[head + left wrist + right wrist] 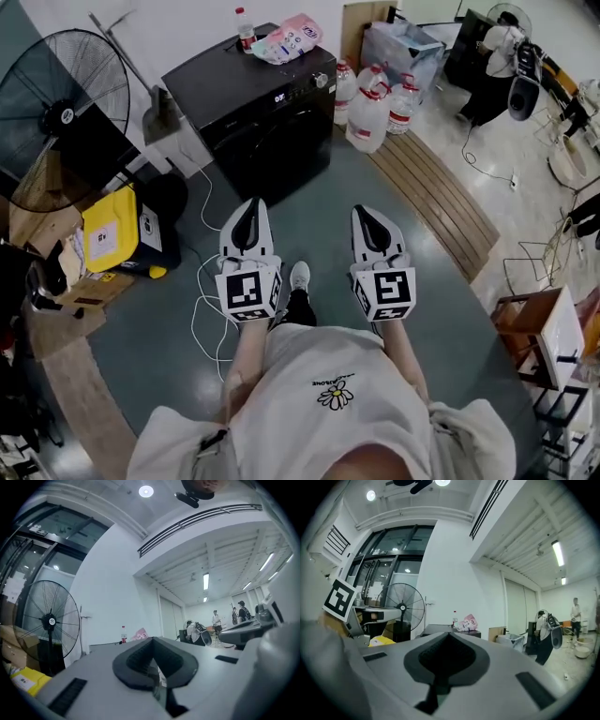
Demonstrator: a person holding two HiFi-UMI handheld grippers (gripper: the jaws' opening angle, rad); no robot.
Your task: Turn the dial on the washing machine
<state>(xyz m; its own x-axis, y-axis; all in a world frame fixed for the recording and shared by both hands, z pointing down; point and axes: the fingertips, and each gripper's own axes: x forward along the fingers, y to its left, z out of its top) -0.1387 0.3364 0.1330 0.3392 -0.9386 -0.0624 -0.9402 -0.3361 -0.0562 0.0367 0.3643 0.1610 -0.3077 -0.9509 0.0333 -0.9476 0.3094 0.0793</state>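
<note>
Standing start, task not begun. Washer [267, 122], black, stands on the floor [375, 244] by the far wall, well apart from both tools. Dial [322, 81]: small pale knob at the right end of the washer's top control strip, near its upper right corner. Lit display just left of it. Bottle [245, 28] and pink pack [291, 39] sit on the lid toward its back edge, clear of the dial.

Left tool [249, 204]: jaws together, nothing between them; its own view shows the tips meeting with only the room beyond. Right tool [367, 214]: jaws fully together, holding nothing. Both are held side by side in front of the body, pointing toward the washer.

Step in hand, as I judge it: close the gap to the washer and bring one tool to the dial.
- Right tool is the likelier pick, since the dial is on that side.
- Part the jaws before arrival, wide enough to straddle the knob.
- Come in square to the panel, along the dial's axis, so the pads seat on opposite sides of the rim.
- Close firmly, then rotate from the wrist about that axis; an off-centre grip would likely slip.
- Jugs [375, 108] crowd the floor right of the washer: mind feet and elbow on approach.
- Left tool has no job here; keep it back
</note>
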